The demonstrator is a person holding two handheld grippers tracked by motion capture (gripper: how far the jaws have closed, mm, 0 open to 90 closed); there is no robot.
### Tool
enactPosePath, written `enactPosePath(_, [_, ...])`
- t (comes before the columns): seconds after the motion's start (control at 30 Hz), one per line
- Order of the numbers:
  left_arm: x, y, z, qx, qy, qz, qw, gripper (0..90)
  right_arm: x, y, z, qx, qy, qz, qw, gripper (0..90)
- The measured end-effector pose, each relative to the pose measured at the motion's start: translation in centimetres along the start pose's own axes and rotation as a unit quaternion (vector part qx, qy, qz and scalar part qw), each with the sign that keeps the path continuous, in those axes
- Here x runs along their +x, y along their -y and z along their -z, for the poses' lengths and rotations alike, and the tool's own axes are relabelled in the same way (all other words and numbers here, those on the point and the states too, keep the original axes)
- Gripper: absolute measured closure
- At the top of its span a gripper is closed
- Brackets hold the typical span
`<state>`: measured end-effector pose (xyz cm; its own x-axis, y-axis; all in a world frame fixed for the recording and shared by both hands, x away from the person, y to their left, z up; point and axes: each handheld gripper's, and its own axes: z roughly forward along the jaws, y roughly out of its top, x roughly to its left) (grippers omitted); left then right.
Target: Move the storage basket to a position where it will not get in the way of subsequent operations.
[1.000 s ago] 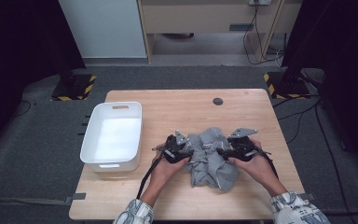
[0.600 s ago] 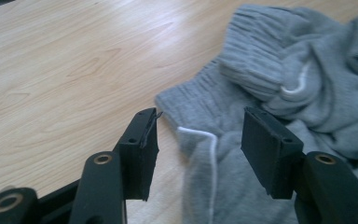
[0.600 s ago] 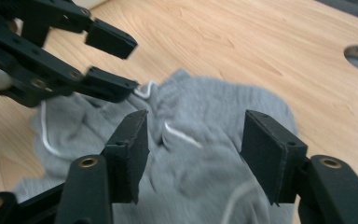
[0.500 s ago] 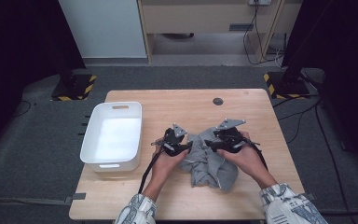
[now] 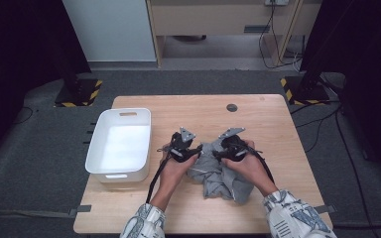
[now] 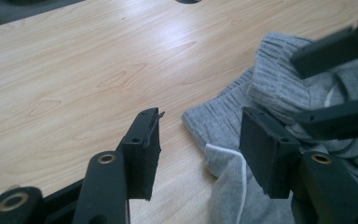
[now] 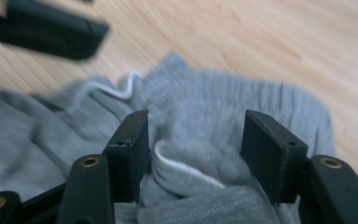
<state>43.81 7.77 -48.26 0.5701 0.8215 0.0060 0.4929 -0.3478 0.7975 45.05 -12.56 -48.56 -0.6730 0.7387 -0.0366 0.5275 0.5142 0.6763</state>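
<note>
Two grippers of mine hover at the middle of the high view, over a crumpled grey garment on a pale wooden table. My left gripper sits at the garment's left edge; in the left gripper view my jaws stand spread, bare wood and a corner of the ribbed grey cuff between them, nothing pinched. My right gripper is just right of it, over the top of the heap; its jaws have just been closing and then easing apart again, and in the right gripper view they straddle a fold of grey knit with a white drawstring, the pads not pressing on it as far as I can tell.

Left of my hands, a white plastic bin stands on the table's left edge. A small dark round disc lies in the wood near the far edge. Around the table, dark grey carpet; yellow-and-black striped feet at the upper left and upper right; a wooden cabinet with cables at the top. No readable writing anywhere.
</note>
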Motion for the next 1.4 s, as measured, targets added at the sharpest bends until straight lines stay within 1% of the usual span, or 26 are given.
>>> enactPosePath(0.07, [-0.1,0.0,-0.4,0.006,0.001,0.001,1.0,46.8,-0.4,0.8,-0.4,0.007,0.0,-0.004,1.0,43.5])
enactPosePath(0.1, [-0.2,0.0,-0.7,0.008,0.003,0.001,1.0,46.6,-0.7,1.1,-0.6,0.012,0.002,-0.007,0.9999,45.7])
enactPosePath(0.13, [-0.3,0.0,-0.9,0.01,0.004,0.001,0.9999,46.2,-0.9,1.4,-0.6,0.008,0.001,-0.012,0.9999,48.4])
enactPosePath(0.17, [-0.5,0.0,-1.2,0.011,0.005,0.001,0.9999,46.2,-1.1,1.6,-0.6,0.004,-0.001,-0.018,0.9998,53.1])
enactPosePath(0.23, [-0.7,0.1,-1.8,0.014,0.009,0.002,0.9999,46.1,-1.4,1.9,-0.5,0.0,-0.005,-0.02,0.9998,64.3])
enactPosePath(0.27, [-0.8,0.1,-2.2,0.019,0.008,-0.002,0.9998,46.1,-1.5,2.0,-0.4,-0.001,-0.007,-0.02,0.9998,69.8])
enactPosePath(0.3, [-0.9,0.2,-2.7,0.024,0.001,-0.005,0.9997,46.0,-1.6,2.2,-0.3,-0.003,-0.009,-0.024,0.9997,72.3])
enactPosePath(0.37, [-0.9,0.4,-3.5,0.032,0.002,0.002,0.9995,45.7,-1.7,2.4,-0.2,-0.006,-0.01,-0.026,0.9996,74.8])
enactPosePath(0.43, [-0.9,0.5,-4.1,0.041,0.003,0.005,0.9991,45.4,-1.8,2.6,-0.2,-0.008,-0.012,-0.027,0.9995,75.7])
enactPosePath(0.5, [-1.1,0.6,-4.6,0.047,0.009,0.005,0.9988,43.9,-1.8,2.6,-0.2,-0.011,-0.014,-0.031,0.9994,76.0])
enactPosePath(0.53, [-1.2,0.5,-4.9,0.054,0.01,-0.002,0.9985,43.3,-1.8,2.6,-0.2,-0.011,-0.015,-0.032,0.9993,76.0])
enactPosePath(0.63, [-1.3,0.5,-5.2,0.061,0.009,-0.004,0.9981,43.1,-1.9,2.7,-0.2,-0.012,-0.016,-0.03,0.9993,76.0])
enactPosePath(0.67, [-1.2,0.6,-5.3,0.063,0.011,0.001,0.998,42.8,-1.9,2.7,-0.2,-0.013,-0.018,-0.033,0.9992,76.0])
enactPosePath(0.73, [-0.9,0.6,-5.4,0.066,0.017,0.011,0.9976,42.6,-2.0,2.8,-0.1,-0.015,-0.03,-0.049,0.9982,76.0])
enactPosePath(0.77, [-0.8,0.7,-5.5,0.069,0.021,0.013,0.9973,42.6,-2.0,2.8,0.0,-0.017,-0.033,-0.052,0.9979,76.0])
enactPosePath(0.83, [-0.6,0.8,-5.6,0.073,0.032,0.016,0.9967,43.7,-2.1,2.9,0.1,-0.017,-0.034,-0.055,0.9978,76.0])
enactPosePath(0.87, [-0.4,0.9,-5.7,0.081,0.04,0.023,0.9956,44.0,-2.0,2.9,0.1,-0.018,-0.034,-0.052,0.9979,76.0])
enactPosePath(0.9, [-0.3,1.0,-5.8,0.081,0.045,0.026,0.9954,44.5,-2.0,2.9,0.1,-0.018,-0.035,-0.049,0.9981,76.0])
enactPosePath(0.97, [-0.2,1.1,-5.7,0.079,0.047,0.024,0.9955,46.3,-2.0,2.9,0.1,-0.019,-0.034,-0.047,0.9981,76.0])
enactPosePath(1.0, [-0.3,1.0,-5.7,0.08,0.052,0.022,0.9952,47.6,-2.0,2.9,0.1,-0.019,-0.034,-0.047,0.9981,76.0])
enactPosePath(1.03, [-0.4,1.0,-5.7,0.081,0.052,0.017,0.9953,51.7,-2.0,2.9,0.1,-0.018,-0.034,-0.048,0.9981,76.0])
enactPosePath(1.1, [-0.7,1.0,-5.7,0.084,0.046,0.003,0.9954,54.8,-1.9,2.9,0.1,-0.018,-0.034,-0.047,0.9982,76.0])
enactPosePath(1.13, [-0.7,1.0,-5.7,0.085,0.047,0.003,0.9953,58.5,-1.9,2.9,0.1,-0.019,-0.033,-0.046,0.9982,76.0])
enactPosePath(1.2, [-0.8,1.0,-5.6,0.085,0.046,-0.004,0.9953,64.9,-1.9,2.9,0.1,-0.021,-0.033,-0.046,0.9982,76.2])
enactPosePath(1.27, [-1.0,1.0,-5.5,0.086,0.042,-0.009,0.9954,70.0,-1.9,2.9,0.1,-0.022,-0.033,-0.047,0.9981,76.4])
enactPosePath(1.4, [-1.4,0.8,-5.3,0.087,0.029,-0.027,0.9955,75.4,-2.0,2.7,0.5,-0.029,-0.032,-0.046,0.998,77.0])
